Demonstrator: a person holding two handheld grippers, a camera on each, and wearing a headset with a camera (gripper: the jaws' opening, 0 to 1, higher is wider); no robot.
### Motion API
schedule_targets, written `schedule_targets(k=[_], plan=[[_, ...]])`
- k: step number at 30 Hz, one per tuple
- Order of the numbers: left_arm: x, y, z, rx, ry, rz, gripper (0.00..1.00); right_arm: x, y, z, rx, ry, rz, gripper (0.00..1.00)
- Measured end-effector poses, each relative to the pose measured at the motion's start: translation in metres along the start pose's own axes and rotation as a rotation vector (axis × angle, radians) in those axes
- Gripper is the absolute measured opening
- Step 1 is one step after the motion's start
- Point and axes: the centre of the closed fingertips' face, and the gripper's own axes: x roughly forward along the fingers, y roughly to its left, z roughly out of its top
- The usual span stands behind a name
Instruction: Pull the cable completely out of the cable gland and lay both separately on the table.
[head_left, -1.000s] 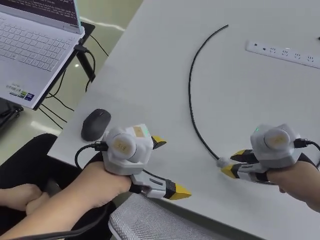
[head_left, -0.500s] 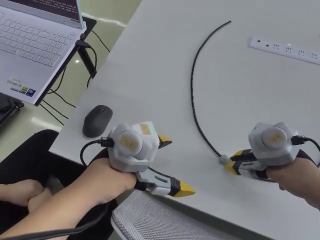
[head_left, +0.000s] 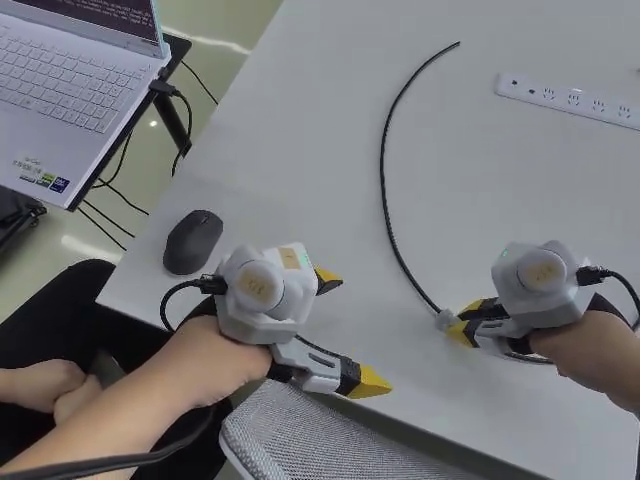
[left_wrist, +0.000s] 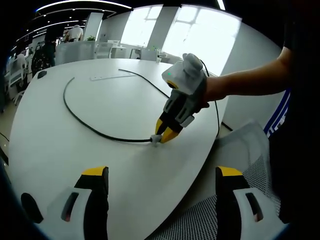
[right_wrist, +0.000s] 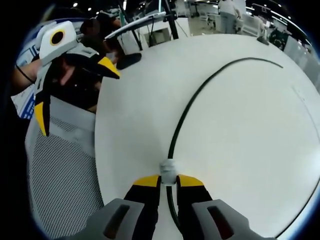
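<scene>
A long black cable (head_left: 383, 170) arcs across the white table (head_left: 300, 130) and ends in a small white cable gland (head_left: 445, 320) near the front edge. My right gripper (head_left: 460, 326) is shut on the gland end, and the white head sticks out past the yellow tips. In the right gripper view the gland (right_wrist: 168, 167) sits just ahead of my right gripper (right_wrist: 169, 181), the cable (right_wrist: 195, 95) curving away. My left gripper (head_left: 352, 330) hangs open at the table's front edge, left of the gland. From the left gripper view (left_wrist: 161, 175) the gland (left_wrist: 155, 141) lies ahead.
A dark mouse (head_left: 192, 241) lies at the table's left corner. A white power strip (head_left: 565, 100) lies at the back right. An open laptop (head_left: 70, 70) stands on a side stand to the left. A grey mesh chair (head_left: 300, 440) is below the front edge.
Almost nothing: the head view has shifted slightly. The right gripper stays shut at the gland with a small nudge leftward, and the left gripper stays open in place.
</scene>
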Motion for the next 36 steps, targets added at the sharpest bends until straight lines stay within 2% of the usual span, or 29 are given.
schedule_targets(k=[7, 13, 19, 26, 30, 36], plan=[[0.006, -0.009, 0.016, 0.03, -0.006, -0.019, 0.9, -0.018, 0.005, -0.005, 0.004, -0.001, 0.012, 0.07], [0.014, -0.025, 0.032, 0.066, -0.009, -0.052, 0.9, -0.033, 0.009, -0.008, -0.008, -0.019, 0.022, 0.07], [0.025, -0.037, 0.046, 0.102, -0.019, -0.07, 0.93, -0.055, 0.019, -0.009, -0.045, -0.024, 0.033, 0.07], [0.037, -0.054, 0.059, 0.12, -0.02, -0.102, 0.95, -0.077, 0.027, -0.013, -0.099, -0.025, 0.044, 0.07], [0.042, -0.065, 0.069, 0.115, -0.036, -0.121, 0.96, -0.09, 0.03, -0.014, -0.127, -0.031, 0.046, 0.07], [0.05, -0.075, 0.076, 0.131, -0.039, -0.135, 0.97, -0.106, 0.034, -0.012, -0.183, -0.041, 0.042, 0.07]])
